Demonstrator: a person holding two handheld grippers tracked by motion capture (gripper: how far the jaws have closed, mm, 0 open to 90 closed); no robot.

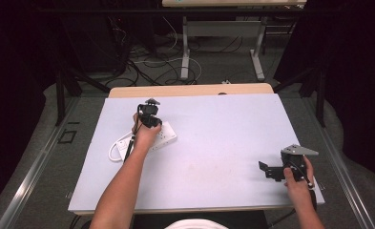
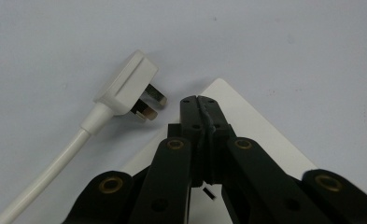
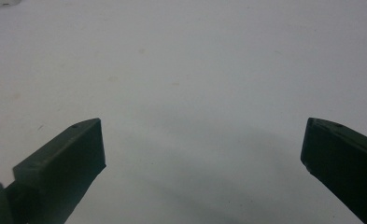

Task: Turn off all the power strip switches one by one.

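The left gripper (image 2: 201, 100), jaws clenched on nothing, hung over the power strip (image 2: 246, 121). The plug (image 2: 127, 88) lay just left of the tips, its cable (image 2: 55, 168) trailing back alongside. The right gripper (image 3: 202, 154), jaws released, sat well apart.

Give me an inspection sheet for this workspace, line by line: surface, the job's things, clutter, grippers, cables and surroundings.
Surface: pale table top, bare over most of its area, a few faint marks.
Job's things: white power strip lying flat at the left; its white plug lies unplugged on the table beside it, prongs showing.
Clutter: nothing seen.
Grippers: left gripper shut with nothing between its jaws, tips over the strip's corner; right gripper open over bare table near the right edge.
Cables: white cord runs from the plug; loose cables on the floor beyond the table.
Surroundings: dark room, desk legs behind.
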